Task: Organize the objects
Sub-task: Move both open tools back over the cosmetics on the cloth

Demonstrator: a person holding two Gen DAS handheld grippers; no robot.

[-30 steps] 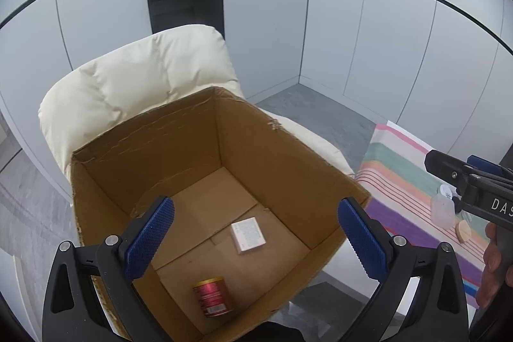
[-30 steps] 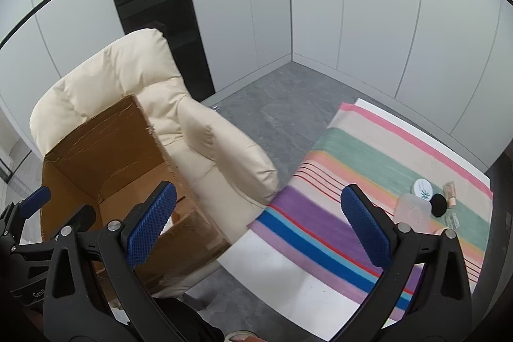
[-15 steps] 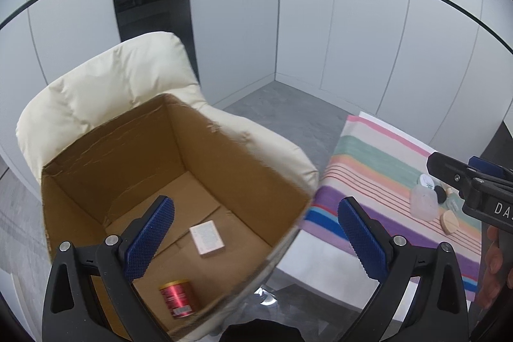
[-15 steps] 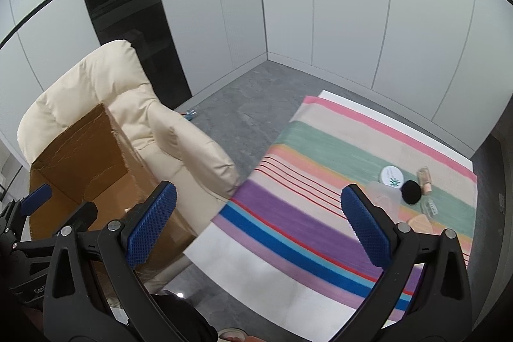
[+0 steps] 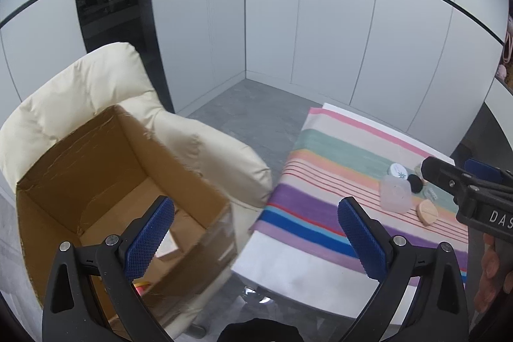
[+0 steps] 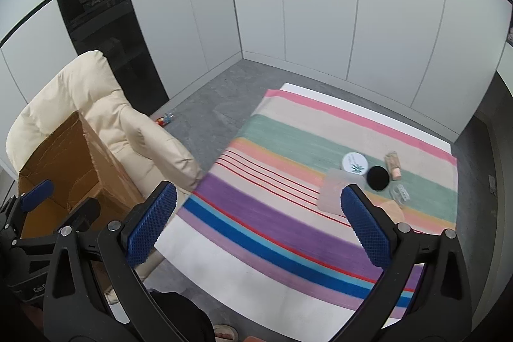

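Observation:
An open cardboard box [image 5: 96, 181] sits on a cream armchair [image 5: 80, 85]. Inside it, a small white box [image 5: 168, 246] and a red can [image 5: 142, 286] are mostly hidden by my left gripper [image 5: 256, 233], which is open and empty over the box's right corner. On the striped cloth [image 6: 288, 213] lie a white round tin [image 6: 354, 162], a black round puff [image 6: 378, 177], a cork-coloured bottle [image 6: 393, 165], a translucent container [image 6: 336, 191] and a tan piece [image 6: 392, 210]. My right gripper [image 6: 256, 223] is open and empty above the cloth's near-left part.
The cloth covers a low white table [image 6: 224, 265] right of the armchair [image 6: 105, 104]. Grey floor [image 6: 208, 104] runs between them, with a small bottle [image 6: 165, 119] lying by the chair. White wall panels close off the back. A hand [image 5: 490, 271] holds the right gripper [image 5: 458, 164].
Both views have swung right, away from the box's inside and toward the striped table. The box has slid to the left edge; the items on the cloth are nearer.

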